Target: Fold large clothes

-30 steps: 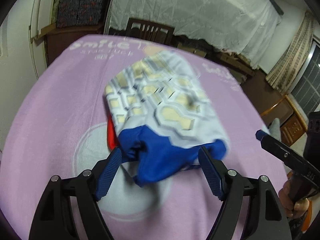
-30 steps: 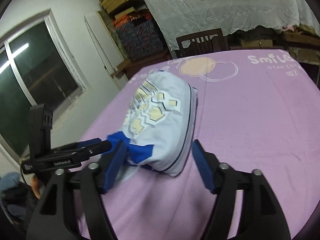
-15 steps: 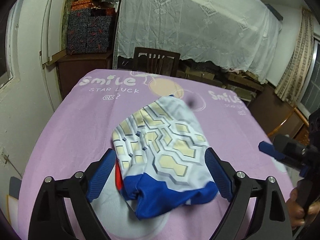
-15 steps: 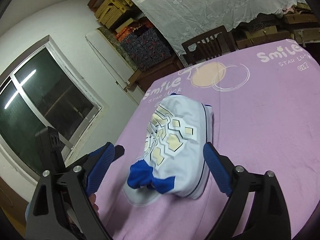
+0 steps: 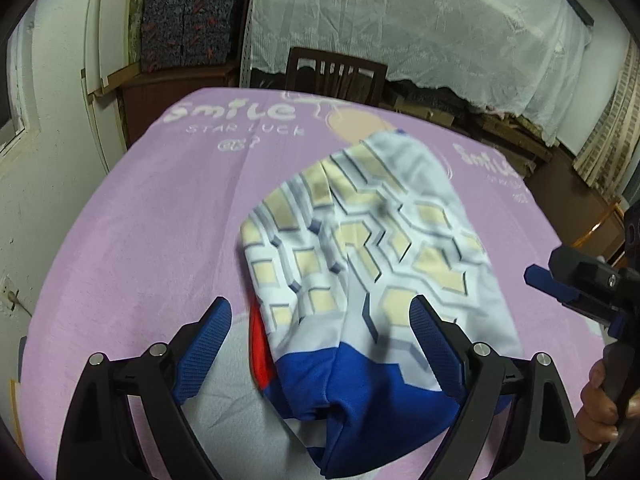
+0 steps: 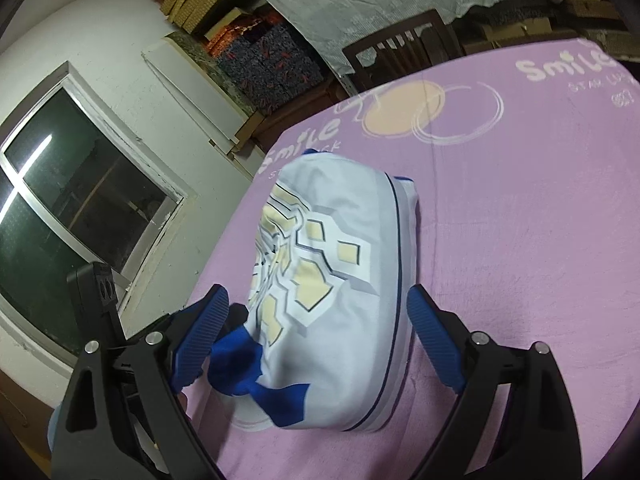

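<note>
A folded garment [image 5: 360, 264], white with a yellow and grey hexagon print, a blue lower band and a red edge at its left, lies on a table covered by a purple cloth [image 5: 160, 208] printed "Smile". Stacked patterned boxes [image 5: 184, 24] stand against the far wall at left; their contents are not visible. A wooden chair [image 5: 336, 72] stands at the table's far edge beneath a white lace cover [image 5: 400, 20].

Left gripper [image 5: 320, 344]: jaws spread wide, blue pads either side of the garment's near blue end, grasping nothing. Whether the pads touch the fabric cannot be told.

Right gripper [image 6: 316, 336]: likewise spread wide, straddling the garment's near end, nothing clasped. In the left wrist view it appears at the far right, held by a hand [image 5: 604, 404].
</note>
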### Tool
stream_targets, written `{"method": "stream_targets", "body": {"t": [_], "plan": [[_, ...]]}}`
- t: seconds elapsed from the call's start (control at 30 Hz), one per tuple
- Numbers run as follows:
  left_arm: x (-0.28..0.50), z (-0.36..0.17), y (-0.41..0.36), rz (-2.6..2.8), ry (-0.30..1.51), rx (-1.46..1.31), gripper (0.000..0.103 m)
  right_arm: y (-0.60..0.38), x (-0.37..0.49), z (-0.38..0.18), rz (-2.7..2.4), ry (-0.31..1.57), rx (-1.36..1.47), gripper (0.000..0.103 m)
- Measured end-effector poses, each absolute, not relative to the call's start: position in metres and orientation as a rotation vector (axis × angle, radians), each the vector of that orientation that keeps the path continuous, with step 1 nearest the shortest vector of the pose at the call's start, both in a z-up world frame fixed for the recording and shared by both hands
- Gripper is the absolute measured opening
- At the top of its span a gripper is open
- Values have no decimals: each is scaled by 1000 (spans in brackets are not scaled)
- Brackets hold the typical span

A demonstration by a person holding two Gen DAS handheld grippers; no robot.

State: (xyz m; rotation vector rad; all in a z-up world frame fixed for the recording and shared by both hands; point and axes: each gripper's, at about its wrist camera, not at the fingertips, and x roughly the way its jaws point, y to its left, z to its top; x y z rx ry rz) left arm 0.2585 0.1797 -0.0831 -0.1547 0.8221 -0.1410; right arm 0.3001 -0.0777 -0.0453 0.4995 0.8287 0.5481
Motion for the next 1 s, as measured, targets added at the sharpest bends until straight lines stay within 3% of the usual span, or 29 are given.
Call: {"method": "stream_targets", "body": {"t": [0.27, 0.53, 0.87, 1.0], "plan": [[265, -96, 170, -102, 846, -89, 91, -92, 309, -72, 540, 879, 559, 89], [268, -101, 170, -88, 849, -70, 99, -87, 310, -80, 555, 908, 547, 90], [290, -121, 230, -371, 983, -517, 99, -91, 308, -84, 582, 914, 593, 92], [293, -125, 226, -418, 982, -543, 98, -92, 310, -91, 596, 935, 623, 92]]}}
